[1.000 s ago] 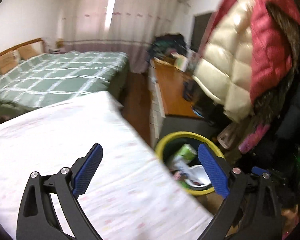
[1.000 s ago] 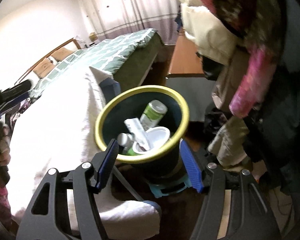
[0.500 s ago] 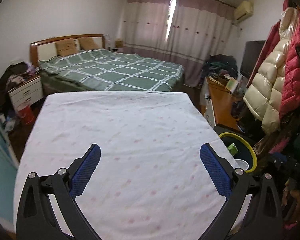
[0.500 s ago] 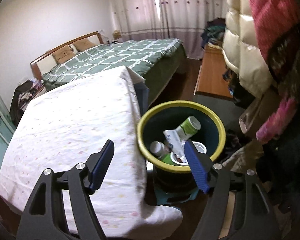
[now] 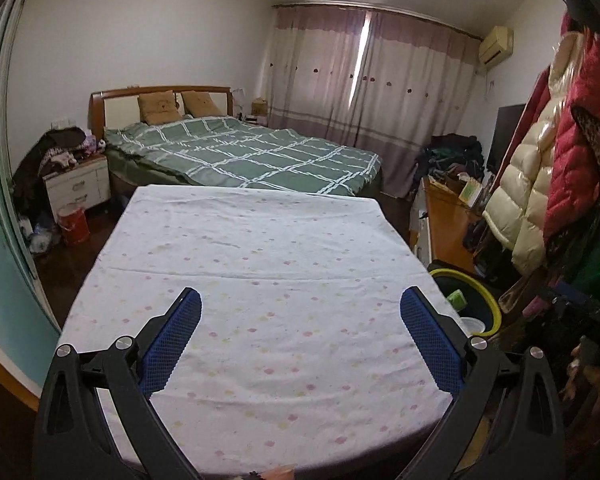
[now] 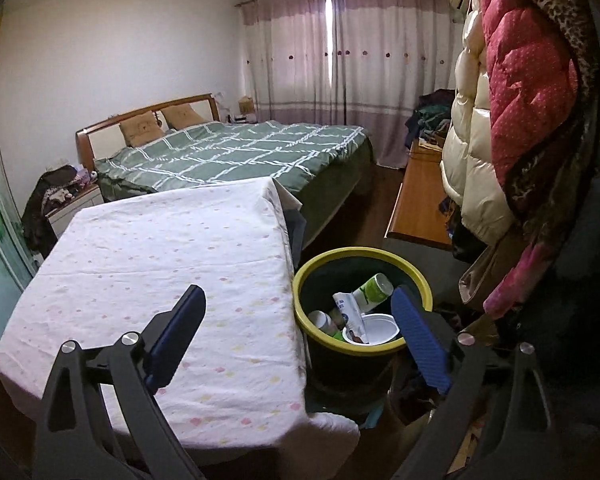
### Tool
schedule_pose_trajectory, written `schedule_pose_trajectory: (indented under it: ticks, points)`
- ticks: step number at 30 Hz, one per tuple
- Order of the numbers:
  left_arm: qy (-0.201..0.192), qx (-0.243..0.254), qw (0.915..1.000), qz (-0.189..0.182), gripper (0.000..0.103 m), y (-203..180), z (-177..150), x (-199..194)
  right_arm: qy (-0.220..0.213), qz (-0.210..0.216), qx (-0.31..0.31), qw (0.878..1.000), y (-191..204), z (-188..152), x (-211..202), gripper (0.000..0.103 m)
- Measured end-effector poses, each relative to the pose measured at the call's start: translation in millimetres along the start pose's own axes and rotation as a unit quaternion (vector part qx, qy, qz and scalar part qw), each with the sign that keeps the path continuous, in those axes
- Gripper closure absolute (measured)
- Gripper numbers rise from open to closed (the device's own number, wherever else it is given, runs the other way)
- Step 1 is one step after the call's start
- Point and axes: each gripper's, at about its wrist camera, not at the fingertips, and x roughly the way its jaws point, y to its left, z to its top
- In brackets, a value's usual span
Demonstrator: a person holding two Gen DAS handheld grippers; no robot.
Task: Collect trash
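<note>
Right wrist: right gripper [image 6: 298,312] jaws opening, empty, above round yellow-rimmed bin [image 6: 418,278] beside dotted tablecloth [image 6: 172,256].

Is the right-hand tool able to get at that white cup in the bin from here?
Probably yes: the bin is uncovered, the white cup lies on top, and the right gripper, jaws opening and empty, has nothing in between.

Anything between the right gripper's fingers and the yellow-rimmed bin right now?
Nothing is held. In the right wrist view the right gripper, jaws opening, frames the tablecloth's edge and the bin.
</note>
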Motion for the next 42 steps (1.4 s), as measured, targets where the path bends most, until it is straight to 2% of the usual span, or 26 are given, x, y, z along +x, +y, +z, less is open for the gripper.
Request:
schedule_pose_trajectory:
  ticks: [5,19,42]
  points:
    - [-0.005,0.003,0.9999,0.009,0.005,-10.5,-1.5,-2.6,0.001,0.012,0.002,1.000,1.6,-2.4,-2.2,0.013]
    - [-0.011,-0.002,0.9996,0.028,0.005,-5.5,3.0,-3.1,0.008,0.016,0.001,1.000,7.3,-4.6,3.4,0.013]
    - [-0.005,-0.001,0.9996,0.027,0.005,-6.3,0.6,2.7,0.010,0.016,0.004,1.000,5.9,-3.8,8.4,0.013]
